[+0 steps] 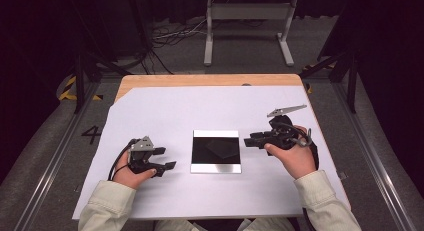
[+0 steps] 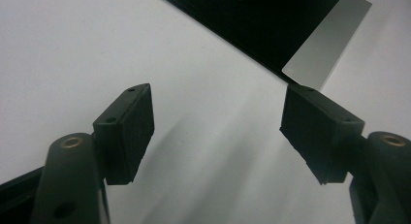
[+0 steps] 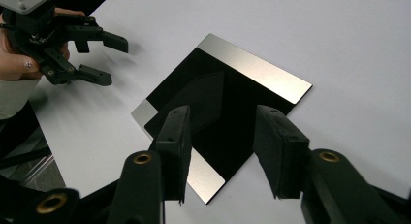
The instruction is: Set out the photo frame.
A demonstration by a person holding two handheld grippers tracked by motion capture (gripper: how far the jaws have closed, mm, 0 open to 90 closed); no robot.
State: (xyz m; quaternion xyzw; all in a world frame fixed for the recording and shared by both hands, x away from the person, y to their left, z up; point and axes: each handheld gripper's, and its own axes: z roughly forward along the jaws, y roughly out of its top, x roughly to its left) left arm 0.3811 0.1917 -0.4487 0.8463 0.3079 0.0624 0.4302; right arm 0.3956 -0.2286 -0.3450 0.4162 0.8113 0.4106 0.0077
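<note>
A square plate (image 1: 216, 151) with a dark glossy face and silver bands along two edges lies flat in the middle of a white sheet (image 1: 165, 111). My left gripper (image 1: 166, 158) rests on the sheet to the plate's left, open, jaws pointing at the plate. In the left gripper view the open left gripper (image 2: 218, 100) has bare sheet between its jaws and the plate's corner (image 2: 324, 44) beyond them. My right gripper (image 1: 248, 141) hovers at the plate's right edge, open. In the right gripper view the right gripper (image 3: 223, 112) frames the plate (image 3: 252, 69) below, nothing gripped. The left gripper (image 3: 114, 61) shows at top left.
The white sheet covers a wooden table (image 1: 200, 80) whose far edge shows bare. A grey metal stand (image 1: 247, 26) and loose cables (image 1: 170, 36) are on the floor behind the table. Floor rails (image 1: 55, 156) run along both sides.
</note>
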